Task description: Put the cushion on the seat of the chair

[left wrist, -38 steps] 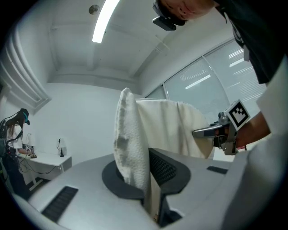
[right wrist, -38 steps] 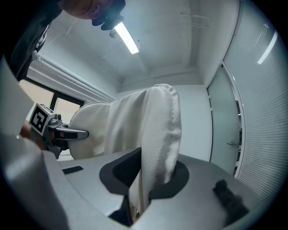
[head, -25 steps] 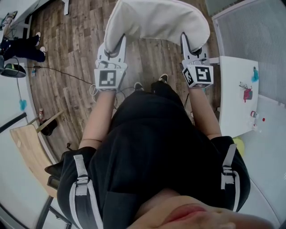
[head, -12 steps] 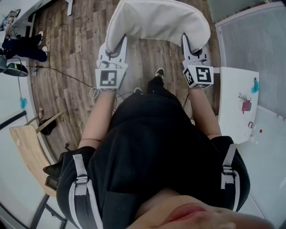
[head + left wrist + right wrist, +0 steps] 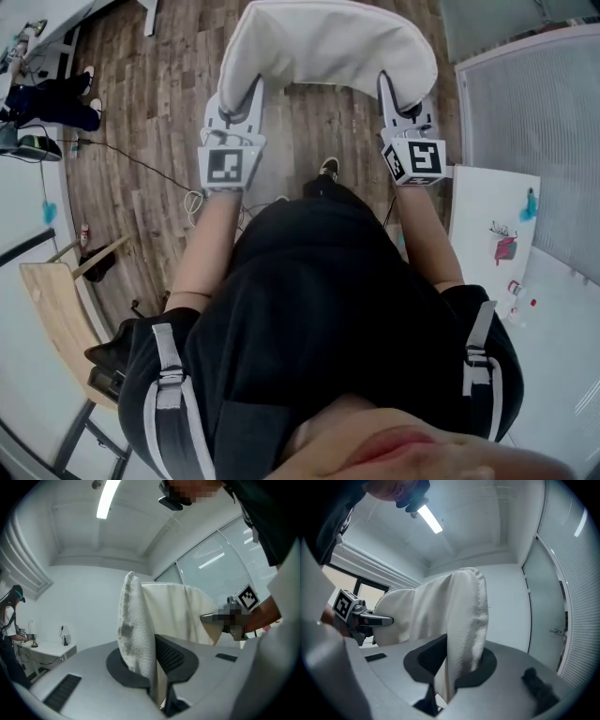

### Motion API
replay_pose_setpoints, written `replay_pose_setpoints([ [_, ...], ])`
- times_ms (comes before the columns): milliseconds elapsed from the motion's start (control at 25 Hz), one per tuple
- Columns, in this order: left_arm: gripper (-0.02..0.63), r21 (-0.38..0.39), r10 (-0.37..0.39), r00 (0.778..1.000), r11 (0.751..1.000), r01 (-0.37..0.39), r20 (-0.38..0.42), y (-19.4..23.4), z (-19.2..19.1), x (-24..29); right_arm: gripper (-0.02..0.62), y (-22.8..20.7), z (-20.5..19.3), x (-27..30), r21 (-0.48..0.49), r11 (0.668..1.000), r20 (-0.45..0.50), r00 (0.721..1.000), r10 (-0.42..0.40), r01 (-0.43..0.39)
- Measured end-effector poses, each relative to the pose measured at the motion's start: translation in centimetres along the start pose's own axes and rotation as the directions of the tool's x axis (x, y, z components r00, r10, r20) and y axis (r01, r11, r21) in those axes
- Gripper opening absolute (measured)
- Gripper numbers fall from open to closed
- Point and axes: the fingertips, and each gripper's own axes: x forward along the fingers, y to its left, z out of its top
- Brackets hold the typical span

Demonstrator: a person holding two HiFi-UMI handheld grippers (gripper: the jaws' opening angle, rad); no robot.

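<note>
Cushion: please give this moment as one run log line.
cushion: held above wooden floor | left claw: shut on cushion | right claw: shut on cushion | placed: not yet

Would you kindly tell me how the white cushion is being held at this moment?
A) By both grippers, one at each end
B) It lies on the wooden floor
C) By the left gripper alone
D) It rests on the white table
A: the left gripper and the right gripper each have their jaws closed on one end of the cushion, which is held up between them.
</note>
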Motion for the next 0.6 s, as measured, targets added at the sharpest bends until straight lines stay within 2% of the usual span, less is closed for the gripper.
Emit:
replay_pose_setpoints([
  [600,0.051,0.04,0.047,0.998,0.998,-0.045,-0.041,-4.1,0.2,10.5,0.057,-11.1,-2.9,4.0,0.05,0.996,0.011,0.998,0.068,-0.068],
])
